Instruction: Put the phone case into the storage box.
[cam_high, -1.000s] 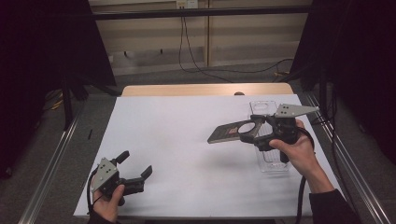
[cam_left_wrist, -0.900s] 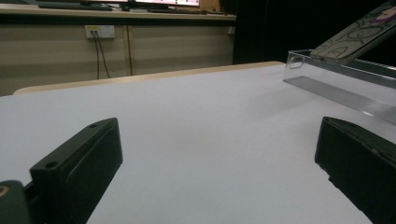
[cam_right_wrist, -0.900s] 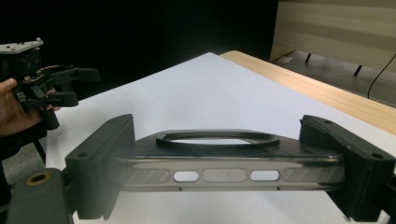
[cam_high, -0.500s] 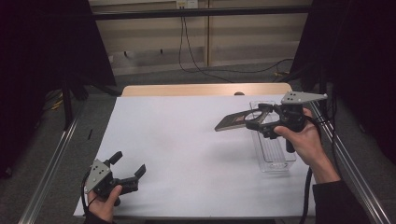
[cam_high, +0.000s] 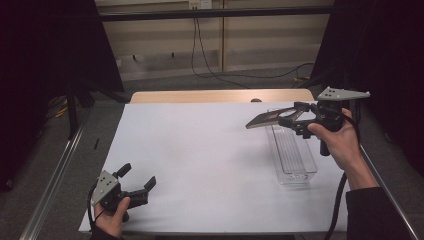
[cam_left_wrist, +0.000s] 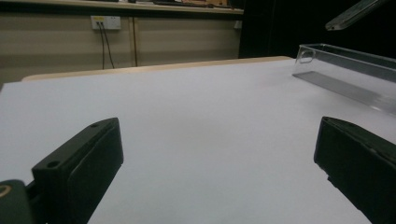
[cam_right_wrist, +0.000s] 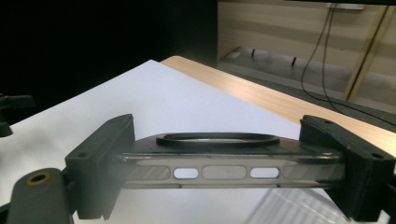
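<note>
Right gripper (cam_high: 292, 119) clamps a clear phone case (cam_high: 265, 119) by its edges, lifted above the clear plastic tray's (cam_high: 295, 175) far end. Case is out of tray; setting it down remains, probably. Left gripper (cam_high: 136, 181) spread, idle, well apart from tray.

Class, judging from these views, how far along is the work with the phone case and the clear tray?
Done: the right gripper has clamped the flat dark phone case with a ring by its edges, held in the air above the clear plastic tray. Left: setting it down. The left gripper rests open on the white table.
</note>
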